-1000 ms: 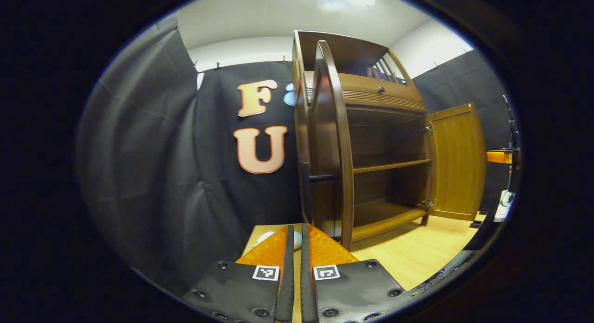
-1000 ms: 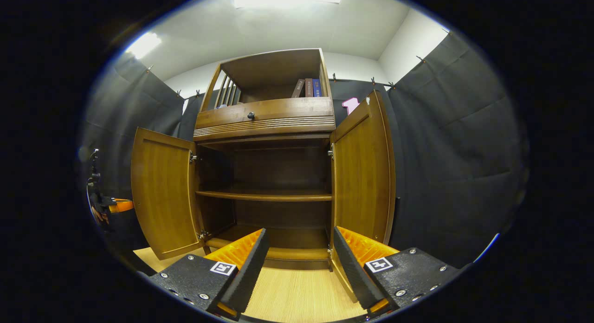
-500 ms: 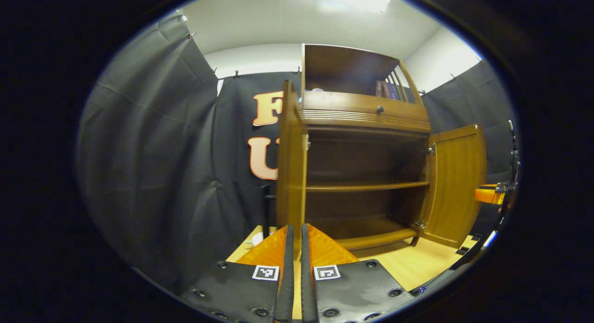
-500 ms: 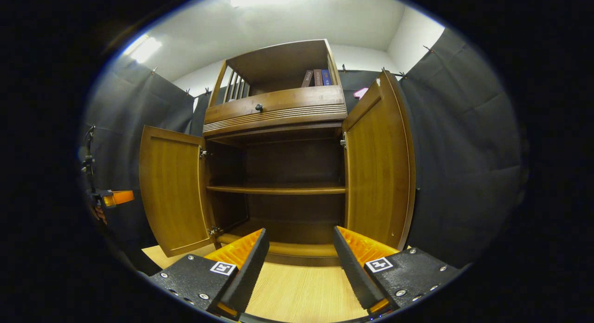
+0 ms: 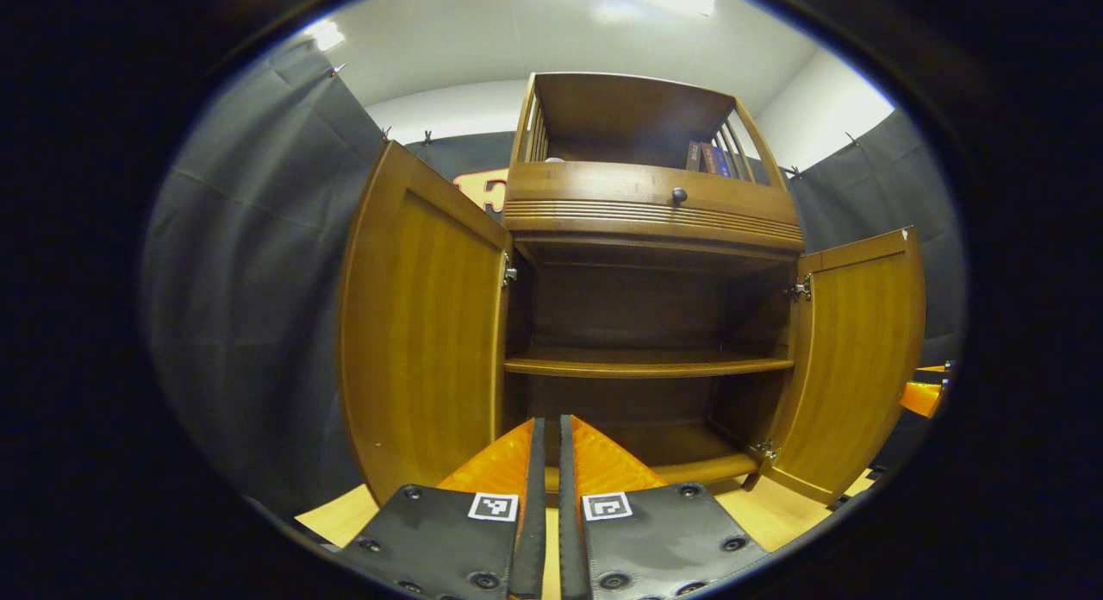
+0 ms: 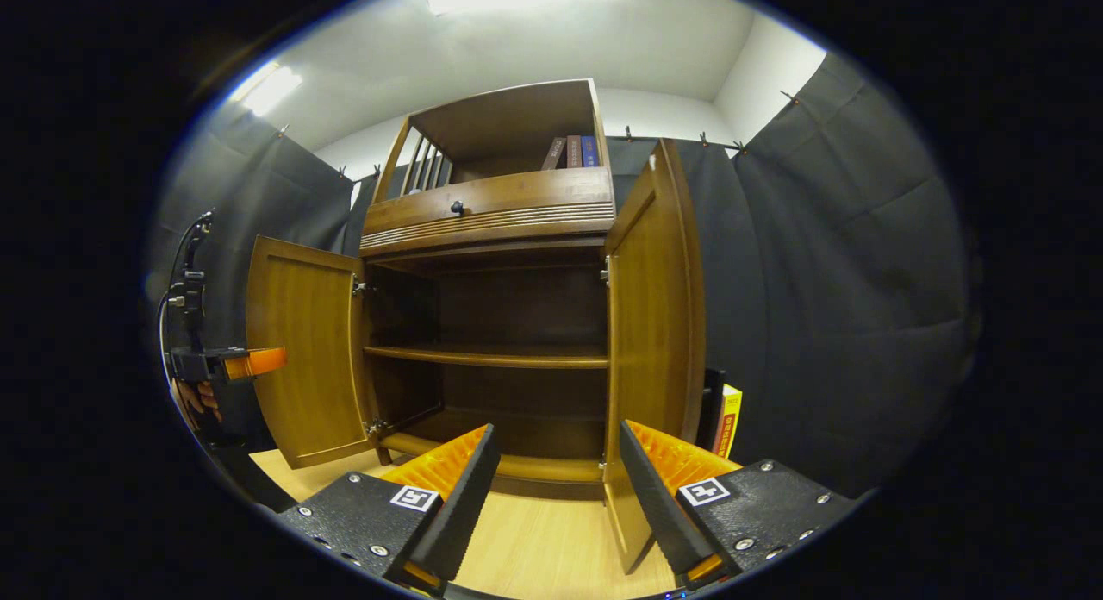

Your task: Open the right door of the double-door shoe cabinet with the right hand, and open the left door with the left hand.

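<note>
Looking along the left gripper in the left gripper view, we see its two fingers clenched almost together with nothing between them, held low in front of the shoe cabinet. The cabinet stands upright on the pale wooden floor, its long axis vertical and its open front turned toward us. The left door is swung wide — its inner face is turned toward us, hinged on the cabinet's left edge. The right door is swung out too, on the far side. Between them we see a horizontal shelf and a bare lower compartment. Above sits a drawer with a small dark knob, and a few books stand in the top nook. At the right edge we catch a bit of the right gripper.

In the right gripper view, the right gripper is released — its fingers are spread wide apart, gripping nothing, just in front of the cabinet base. The right door stands nearly edge-on to us, close beside the gripper's right finger; we cannot tell whether they touch. The left door hangs open across the cabinet. Just beside it we see the left gripper with a hand on it. A yellow-and-red box stands upright by the booth wall behind the right door.
</note>
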`<action>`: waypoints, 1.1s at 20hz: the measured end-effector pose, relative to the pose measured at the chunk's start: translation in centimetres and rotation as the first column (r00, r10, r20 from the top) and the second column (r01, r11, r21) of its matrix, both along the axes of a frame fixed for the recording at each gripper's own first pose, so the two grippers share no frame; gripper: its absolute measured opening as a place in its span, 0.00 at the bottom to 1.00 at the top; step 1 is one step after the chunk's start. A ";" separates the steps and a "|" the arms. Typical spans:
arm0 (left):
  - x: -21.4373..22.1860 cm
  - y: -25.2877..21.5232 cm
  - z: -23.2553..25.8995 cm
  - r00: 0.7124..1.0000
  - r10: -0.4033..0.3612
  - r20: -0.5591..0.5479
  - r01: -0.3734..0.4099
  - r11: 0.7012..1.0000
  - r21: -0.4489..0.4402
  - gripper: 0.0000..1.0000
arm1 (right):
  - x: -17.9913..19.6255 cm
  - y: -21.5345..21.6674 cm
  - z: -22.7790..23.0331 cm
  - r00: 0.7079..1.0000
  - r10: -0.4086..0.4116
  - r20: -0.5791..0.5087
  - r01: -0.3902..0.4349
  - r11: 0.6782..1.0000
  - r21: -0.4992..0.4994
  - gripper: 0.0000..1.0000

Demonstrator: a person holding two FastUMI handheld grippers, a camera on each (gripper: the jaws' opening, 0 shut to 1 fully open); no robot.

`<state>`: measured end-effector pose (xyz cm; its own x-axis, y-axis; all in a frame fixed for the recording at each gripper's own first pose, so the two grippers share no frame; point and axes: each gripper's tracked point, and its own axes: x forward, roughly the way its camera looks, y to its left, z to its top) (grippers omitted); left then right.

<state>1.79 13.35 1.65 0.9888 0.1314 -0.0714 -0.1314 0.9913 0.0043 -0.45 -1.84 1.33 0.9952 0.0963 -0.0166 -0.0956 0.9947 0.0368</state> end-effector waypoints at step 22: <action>1.4 -0.6 1.1 0.999 0.021 0.041 -0.023 0.999 0.043 0.95 | 1.4 -1.4 -0.3 1.000 0.005 0.002 -0.005 1.000 0.005 0.86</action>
<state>3.23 12.79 2.73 0.9875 0.1554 -0.0249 -0.1543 0.9871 0.0415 0.97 -3.23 1.00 0.9948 0.1010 -0.0137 -0.1004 0.9941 0.0414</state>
